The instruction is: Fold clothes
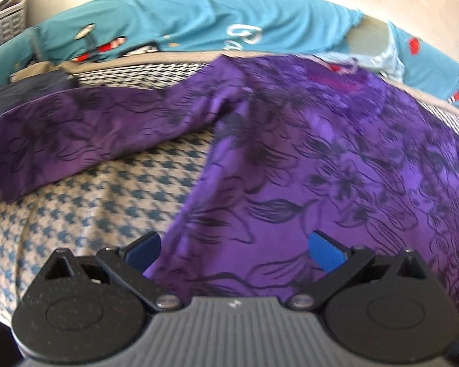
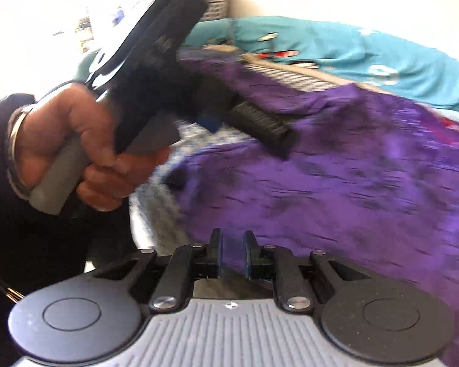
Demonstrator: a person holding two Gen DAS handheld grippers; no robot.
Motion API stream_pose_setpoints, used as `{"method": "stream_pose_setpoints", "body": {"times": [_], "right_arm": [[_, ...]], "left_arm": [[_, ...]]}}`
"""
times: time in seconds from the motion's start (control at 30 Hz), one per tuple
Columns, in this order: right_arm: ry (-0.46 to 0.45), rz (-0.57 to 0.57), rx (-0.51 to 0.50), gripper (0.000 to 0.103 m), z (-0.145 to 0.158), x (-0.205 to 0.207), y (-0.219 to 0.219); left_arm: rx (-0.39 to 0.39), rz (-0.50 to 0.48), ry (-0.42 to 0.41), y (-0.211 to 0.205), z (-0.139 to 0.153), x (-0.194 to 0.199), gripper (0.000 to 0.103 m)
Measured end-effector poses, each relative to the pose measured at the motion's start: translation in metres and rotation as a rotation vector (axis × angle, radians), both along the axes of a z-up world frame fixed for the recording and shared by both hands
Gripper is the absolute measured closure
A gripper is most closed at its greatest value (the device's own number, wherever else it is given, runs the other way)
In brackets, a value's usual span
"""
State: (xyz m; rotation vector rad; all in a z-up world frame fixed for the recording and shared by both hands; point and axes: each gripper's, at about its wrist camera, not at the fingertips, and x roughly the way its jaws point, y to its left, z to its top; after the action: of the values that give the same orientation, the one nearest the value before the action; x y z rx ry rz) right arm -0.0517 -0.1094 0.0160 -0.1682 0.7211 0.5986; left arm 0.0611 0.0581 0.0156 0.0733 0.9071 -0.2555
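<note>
A purple long-sleeved top (image 1: 321,159) with a dark flower print lies spread on the bed, one sleeve (image 1: 76,134) stretched out to the left. My left gripper (image 1: 234,250) hovers over its lower left edge, jaws wide open, with nothing pinched between the blue pads (image 1: 326,252). In the right wrist view the same top (image 2: 352,183) fills the right side, blurred. My right gripper (image 2: 233,250) is over its near edge, with a narrow gap between its pads and nothing clamped. A hand (image 2: 76,140) holds the left gripper, whose ribbed black finger (image 2: 260,125) points down at the cloth.
The top rests on a blue-and-cream houndstooth cover (image 1: 91,208). Teal bedding (image 1: 199,21) with printed pictures lies bunched along the back by a pale wall. A dark garment (image 1: 24,91) sits at the far left. A dark sleeve (image 2: 3,116) is at the left edge.
</note>
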Motion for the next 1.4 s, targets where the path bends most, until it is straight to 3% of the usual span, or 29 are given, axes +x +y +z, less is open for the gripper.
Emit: {"method": "stream_pose_setpoints", "body": {"times": [0.13,0.33,0.5,0.83,1.13,1.4], "right_arm": [[-0.013,-0.196,-0.037,0.075,0.006,-0.004,-0.041],[0.013,-0.499,-0.012,0.075,0.003,-0.012,-0.103],[-0.010,-0.610,0.006,0.075,0.002,-0.016,-0.128],[0.131,-0.667,0.000,0.074,-0.015,-0.033,-0.133],[0.237,-0.719,0.019,0.064,-0.030,-0.044,-0.127],[0.150,-0.676,0.095,0.064,-0.009,-0.046,-0.133]], "left_arm": [[-0.006,-0.049,0.022,-0.019,-0.008,-0.002,0.000],[0.003,-0.123,0.017,-0.040,-0.016,-0.010,0.000],[0.008,-0.161,0.019,-0.051,-0.019,-0.015,0.000],[0.035,-0.217,0.035,-0.054,-0.027,-0.032,0.000],[0.047,-0.234,0.026,-0.053,-0.028,-0.043,0.000],[0.037,-0.218,0.025,-0.053,-0.028,-0.037,0.000]]}}
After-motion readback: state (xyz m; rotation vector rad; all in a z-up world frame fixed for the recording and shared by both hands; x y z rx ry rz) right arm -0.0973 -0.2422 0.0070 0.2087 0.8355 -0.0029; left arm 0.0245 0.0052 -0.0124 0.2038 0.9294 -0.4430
